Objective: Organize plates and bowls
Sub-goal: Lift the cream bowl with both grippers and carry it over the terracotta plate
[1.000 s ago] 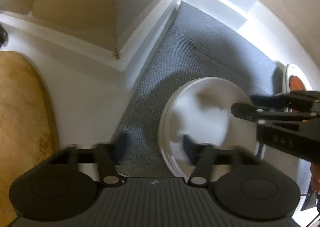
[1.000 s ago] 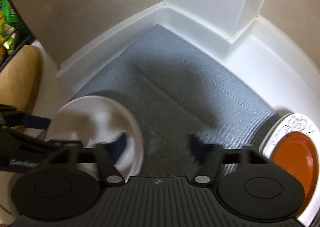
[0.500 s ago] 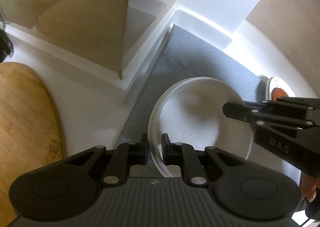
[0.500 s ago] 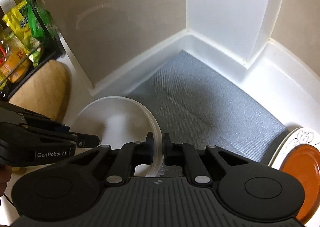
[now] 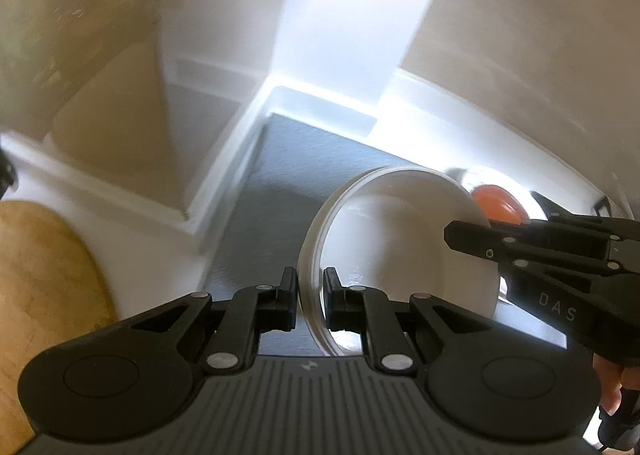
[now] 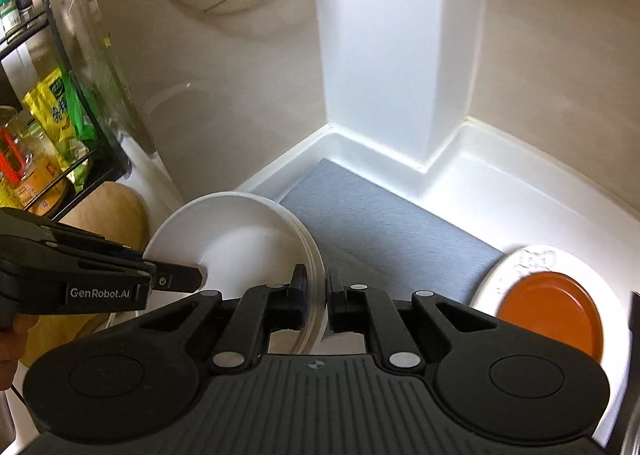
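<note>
While the white bowl (image 5: 400, 251) is held above the grey mat (image 6: 380, 231), its rim is clamped by the left gripper (image 5: 311, 295) and right gripper (image 6: 317, 299), opposite sides.

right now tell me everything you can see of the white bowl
The white bowl is round, plain and glossy, with ridged lines along its rim that may be a second bowl nested under it. It is tilted above the grey mat. The left gripper and the right gripper pinch opposite sides of its rim.
</note>
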The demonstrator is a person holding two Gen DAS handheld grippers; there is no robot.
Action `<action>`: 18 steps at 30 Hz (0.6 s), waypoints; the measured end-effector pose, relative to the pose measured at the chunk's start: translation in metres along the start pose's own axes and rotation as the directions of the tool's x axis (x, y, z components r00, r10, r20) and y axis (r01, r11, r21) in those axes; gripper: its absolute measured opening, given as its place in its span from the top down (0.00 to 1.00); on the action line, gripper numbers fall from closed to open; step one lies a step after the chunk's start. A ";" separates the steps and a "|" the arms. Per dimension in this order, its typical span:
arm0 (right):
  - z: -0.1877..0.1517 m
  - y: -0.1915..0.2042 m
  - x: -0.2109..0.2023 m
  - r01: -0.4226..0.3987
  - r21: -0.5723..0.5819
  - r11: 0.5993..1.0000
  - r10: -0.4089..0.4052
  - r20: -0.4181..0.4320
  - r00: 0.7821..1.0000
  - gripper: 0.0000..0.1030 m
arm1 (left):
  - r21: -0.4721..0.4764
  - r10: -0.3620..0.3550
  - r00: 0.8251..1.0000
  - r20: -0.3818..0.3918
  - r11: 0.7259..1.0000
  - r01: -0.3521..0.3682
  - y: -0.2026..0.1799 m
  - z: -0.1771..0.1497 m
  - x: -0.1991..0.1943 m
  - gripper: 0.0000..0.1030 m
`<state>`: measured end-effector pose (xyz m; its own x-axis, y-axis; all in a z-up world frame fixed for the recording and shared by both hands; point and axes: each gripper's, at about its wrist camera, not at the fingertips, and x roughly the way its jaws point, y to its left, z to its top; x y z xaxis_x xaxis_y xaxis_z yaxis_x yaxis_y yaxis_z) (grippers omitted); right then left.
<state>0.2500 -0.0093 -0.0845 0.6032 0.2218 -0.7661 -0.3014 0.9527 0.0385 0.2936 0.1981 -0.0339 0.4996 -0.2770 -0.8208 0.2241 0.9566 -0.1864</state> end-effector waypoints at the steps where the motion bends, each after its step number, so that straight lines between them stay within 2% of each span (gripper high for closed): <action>1: -0.002 -0.001 -0.005 0.009 0.009 1.000 -0.009 0.006 1.000 0.90 | 0.011 -0.008 1.000 0.003 1.000 0.008 -0.004 0.000 -0.002 0.86; 8: -0.026 -0.020 -0.040 0.078 0.078 0.994 -0.081 0.034 0.996 0.89 | 0.108 -0.070 0.997 0.015 0.992 0.068 -0.039 -0.003 -0.009 0.86; 18: -0.061 -0.068 -0.090 0.204 0.203 0.958 -0.220 0.061 0.974 0.89 | 0.270 -0.159 0.987 -0.027 0.949 0.160 -0.125 0.007 0.007 0.85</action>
<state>0.1712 -0.1068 -0.0567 0.6989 0.0188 -0.7150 -0.0156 0.9998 0.0110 0.2752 0.0763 -0.0128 0.4347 -0.4227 -0.7952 0.5186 0.8394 -0.1627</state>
